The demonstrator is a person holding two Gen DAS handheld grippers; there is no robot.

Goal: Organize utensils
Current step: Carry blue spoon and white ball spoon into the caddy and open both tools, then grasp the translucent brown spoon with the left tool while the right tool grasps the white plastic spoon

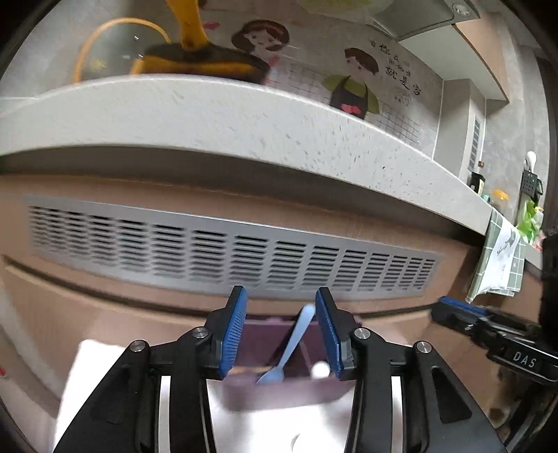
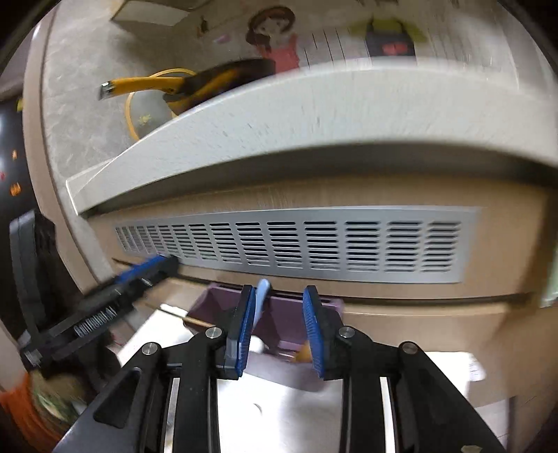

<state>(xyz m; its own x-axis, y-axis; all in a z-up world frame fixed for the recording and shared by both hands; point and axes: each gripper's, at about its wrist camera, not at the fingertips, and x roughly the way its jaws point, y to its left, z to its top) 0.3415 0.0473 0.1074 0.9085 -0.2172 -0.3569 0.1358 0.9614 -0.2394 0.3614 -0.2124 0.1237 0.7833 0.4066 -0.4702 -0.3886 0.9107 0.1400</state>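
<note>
- My left tongs (image 1: 281, 331) tilt downward over the purple organizer box (image 1: 272, 334), jaws apart, clamping nothing.
- My right tongs (image 2: 279, 331) likewise stand apart.
- The light-blue spoon (image 1: 291, 348) leans in the box, handle up, bowl low.

A home kitchen: speckled countertop (image 1: 244, 118), yellow-handled pan (image 1: 195, 62), range hood (image 1: 429, 21).

Speckled countertop (image 1: 244, 115) above vented cabinet panel (image 1: 226, 258); cartoon wall mural (image 1: 314, 62).
</note>
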